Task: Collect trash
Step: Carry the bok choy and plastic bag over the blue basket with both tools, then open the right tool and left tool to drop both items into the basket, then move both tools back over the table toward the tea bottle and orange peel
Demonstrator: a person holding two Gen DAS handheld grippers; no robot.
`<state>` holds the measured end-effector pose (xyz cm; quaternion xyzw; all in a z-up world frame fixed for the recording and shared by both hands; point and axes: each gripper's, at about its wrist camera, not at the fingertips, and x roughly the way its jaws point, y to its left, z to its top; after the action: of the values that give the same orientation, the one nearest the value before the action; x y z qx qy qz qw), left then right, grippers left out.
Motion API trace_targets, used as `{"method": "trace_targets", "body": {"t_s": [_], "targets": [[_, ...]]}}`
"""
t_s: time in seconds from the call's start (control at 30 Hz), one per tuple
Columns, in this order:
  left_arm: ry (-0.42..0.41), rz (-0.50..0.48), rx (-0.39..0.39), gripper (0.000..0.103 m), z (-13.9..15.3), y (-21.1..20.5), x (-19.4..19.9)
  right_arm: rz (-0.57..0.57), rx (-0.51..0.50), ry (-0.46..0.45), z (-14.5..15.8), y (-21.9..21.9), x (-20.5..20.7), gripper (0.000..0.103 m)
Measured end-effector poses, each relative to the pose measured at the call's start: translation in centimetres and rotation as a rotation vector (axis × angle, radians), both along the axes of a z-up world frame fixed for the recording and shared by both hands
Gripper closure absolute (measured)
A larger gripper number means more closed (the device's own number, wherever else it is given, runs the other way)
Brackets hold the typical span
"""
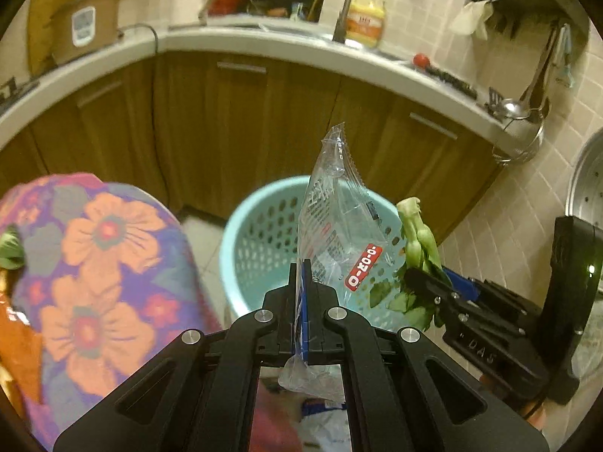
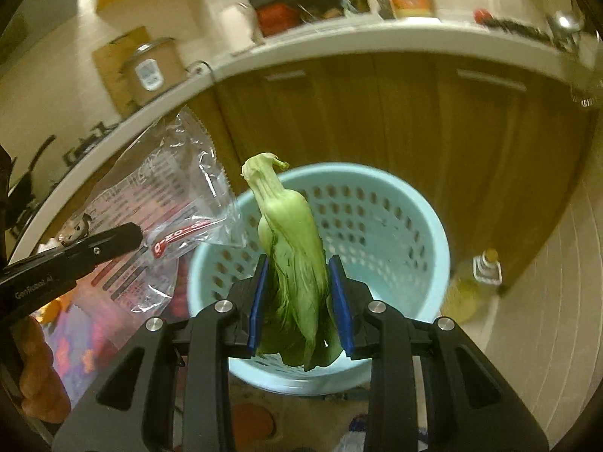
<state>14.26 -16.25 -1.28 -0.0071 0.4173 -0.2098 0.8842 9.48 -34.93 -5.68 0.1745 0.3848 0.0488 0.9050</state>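
Note:
A light blue perforated waste basket (image 1: 260, 233) stands on the floor in front of the wooden cabinets; it also shows in the right wrist view (image 2: 395, 226). My left gripper (image 1: 300, 267) is shut on a clear plastic wrapper (image 1: 335, 218) with a red label, held upright above the basket's near rim. My right gripper (image 2: 297, 275) is shut on a green bok choy stalk (image 2: 294, 233), stem end up, above the basket's near rim. The right gripper (image 1: 414, 277) appears in the left wrist view, the left gripper (image 2: 132, 233) with the wrapper (image 2: 166, 196) in the right wrist view.
A table with a flowered cloth (image 1: 101, 263) lies at the left, close to the basket. Wooden cabinets (image 1: 264, 113) under a white countertop (image 1: 264, 39) stand behind the basket. An oil bottle (image 2: 475, 282) stands on the floor right of the basket. A tiled wall (image 2: 546, 301) is at right.

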Motion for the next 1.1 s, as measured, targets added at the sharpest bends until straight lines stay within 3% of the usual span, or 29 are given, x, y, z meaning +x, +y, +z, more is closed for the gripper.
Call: {"method": "trace_targets", "body": {"t_s": [0.27,0.33,0.47,0.97,1.1], "targets": [[0.077,0.003,0.001,0.098,-2.6,-1.1,1.9,-0.009,0.036,0.082,-2.4,-0.6,1.5,0.071],[0.076,0.001,0.005,0.088,-2.7,-1.3,2.0,-0.011,0.032,0.085,-2.3,-0.3,1.9,0.070],[0.062,-0.006,0.013,0.076,-2.6,-1.4,1.9,-0.007,0.027,0.080,-2.1,0.1,2.1,0.058],[0.005,-0.004,-0.011,0.064,0.0,0.6,-0.4,0.026,-0.005,0.023,0.3,1.3,0.5,0.058],[-0.046,0.026,-0.040,0.054,1.9,2.6,-2.1,0.053,-0.017,-0.017,2.0,2.6,-0.2,0.058]]}}
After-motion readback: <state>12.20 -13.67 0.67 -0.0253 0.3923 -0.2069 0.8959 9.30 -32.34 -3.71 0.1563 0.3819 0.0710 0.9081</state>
